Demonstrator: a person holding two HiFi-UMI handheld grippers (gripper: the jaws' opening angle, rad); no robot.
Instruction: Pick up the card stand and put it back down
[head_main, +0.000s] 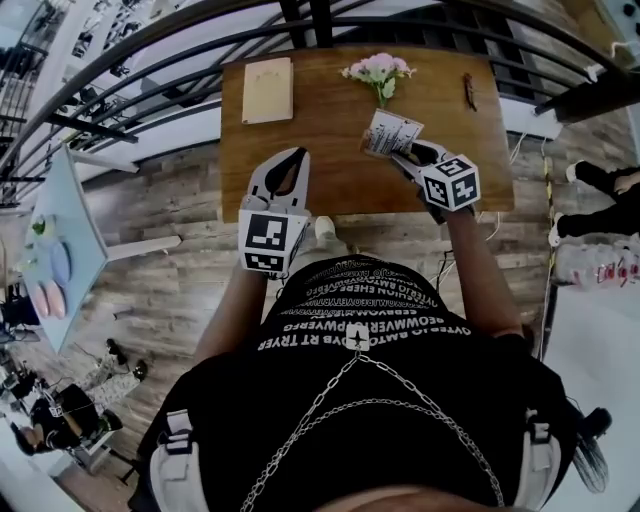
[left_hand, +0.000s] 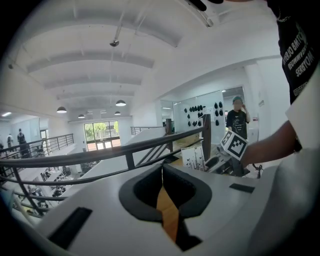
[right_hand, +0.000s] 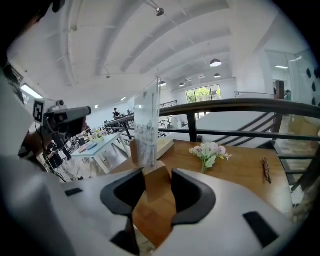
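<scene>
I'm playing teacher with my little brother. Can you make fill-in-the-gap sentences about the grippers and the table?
The right gripper grips the wooden base of the ____.
The left gripper is shut and holds ____.
A bunch of pink ____ lies on the table.
Missing words: card stand; nothing; flowers.

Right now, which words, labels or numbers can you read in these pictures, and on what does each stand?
Card stand: print on its card, too small to read.
Black shirt: white lettering, upside down, too blurred to quote.
Marker cube: black-and-white squares, no words.
</scene>
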